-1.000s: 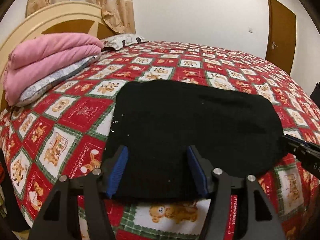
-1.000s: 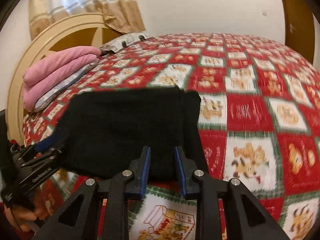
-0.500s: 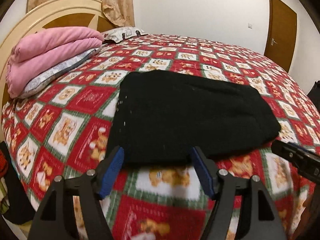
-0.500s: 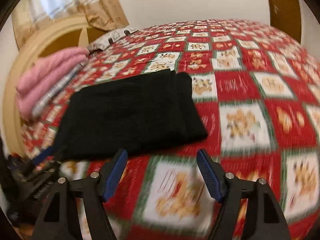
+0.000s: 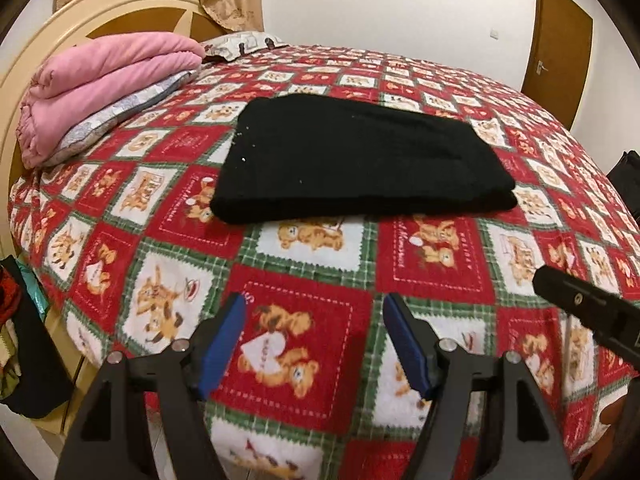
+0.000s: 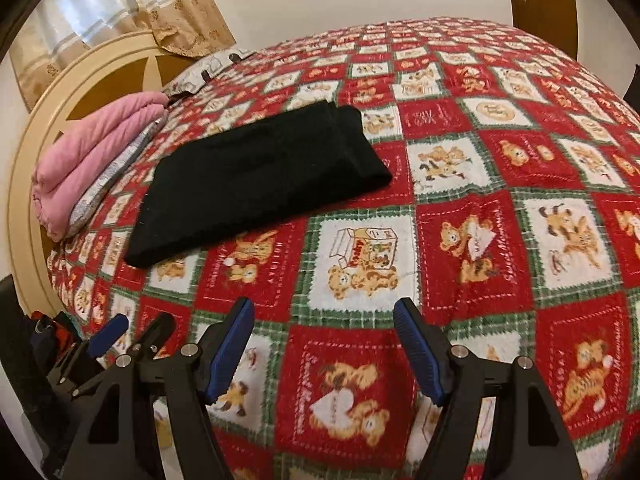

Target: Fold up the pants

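The black pants (image 5: pixel 352 160) lie folded into a flat rectangle on the red teddy-bear bedspread (image 5: pixel 436 256); they also show in the right wrist view (image 6: pixel 256 184). My left gripper (image 5: pixel 316 344) is open and empty, hovering over the bedspread well short of the pants' near edge. My right gripper (image 6: pixel 324 352) is open and empty too, back from the pants near the bed's front edge. The left gripper's tip shows at lower left in the right wrist view (image 6: pixel 128 332). The right gripper's body shows at the right edge of the left wrist view (image 5: pixel 588 308).
A folded pink blanket (image 5: pixel 100 84) on a grey pillow sits by the cream headboard (image 5: pixel 36 60) at left. A brown door (image 5: pixel 560 36) stands at back right. Dark clothes (image 5: pixel 16 332) hang beside the bed at lower left.
Both grippers have pulled back from the folded pants toward the bed's front edge. The right gripper opened from nearly shut about a second ago. The pants stay in place.
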`<act>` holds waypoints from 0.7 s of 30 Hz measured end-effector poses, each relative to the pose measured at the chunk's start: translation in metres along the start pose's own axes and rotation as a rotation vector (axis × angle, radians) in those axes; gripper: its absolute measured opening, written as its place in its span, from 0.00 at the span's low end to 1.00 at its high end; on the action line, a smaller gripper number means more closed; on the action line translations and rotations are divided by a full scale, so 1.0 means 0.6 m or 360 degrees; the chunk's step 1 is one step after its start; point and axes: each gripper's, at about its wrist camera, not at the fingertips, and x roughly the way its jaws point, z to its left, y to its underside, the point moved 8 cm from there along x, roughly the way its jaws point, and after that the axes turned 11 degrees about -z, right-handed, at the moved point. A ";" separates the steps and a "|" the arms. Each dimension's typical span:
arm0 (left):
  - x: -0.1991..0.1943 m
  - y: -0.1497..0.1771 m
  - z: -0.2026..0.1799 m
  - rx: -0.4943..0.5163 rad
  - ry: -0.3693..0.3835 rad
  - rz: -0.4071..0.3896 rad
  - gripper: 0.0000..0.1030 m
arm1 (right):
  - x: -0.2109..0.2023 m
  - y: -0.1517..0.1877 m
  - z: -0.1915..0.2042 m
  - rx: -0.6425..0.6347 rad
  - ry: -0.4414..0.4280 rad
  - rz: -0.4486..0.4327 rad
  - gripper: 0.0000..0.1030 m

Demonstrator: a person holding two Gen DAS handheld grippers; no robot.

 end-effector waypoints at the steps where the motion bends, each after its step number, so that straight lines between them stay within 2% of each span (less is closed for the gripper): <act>1: -0.011 -0.004 0.001 0.0012 -0.0011 -0.0029 0.71 | -0.012 -0.004 0.006 -0.0005 -0.0018 -0.0029 0.71; 5: -0.045 -0.017 0.006 0.0025 -0.0031 -0.0117 0.71 | -0.061 -0.026 0.027 -0.0017 -0.0078 -0.0178 0.71; 11: -0.091 -0.042 0.011 0.0045 -0.0049 -0.0257 0.72 | -0.121 -0.050 0.046 -0.0044 -0.0085 -0.0375 0.71; 15: -0.113 -0.063 0.008 0.0099 -0.0091 -0.0348 0.89 | -0.138 -0.054 0.051 -0.0048 -0.0092 -0.0406 0.71; 19: -0.132 -0.077 0.007 0.0134 -0.0129 -0.0412 0.92 | -0.153 -0.054 0.051 -0.0043 -0.0078 -0.0457 0.71; 21: -0.140 -0.086 0.012 0.0101 -0.0135 -0.0432 0.94 | -0.163 -0.057 0.049 -0.0032 -0.0083 -0.0498 0.71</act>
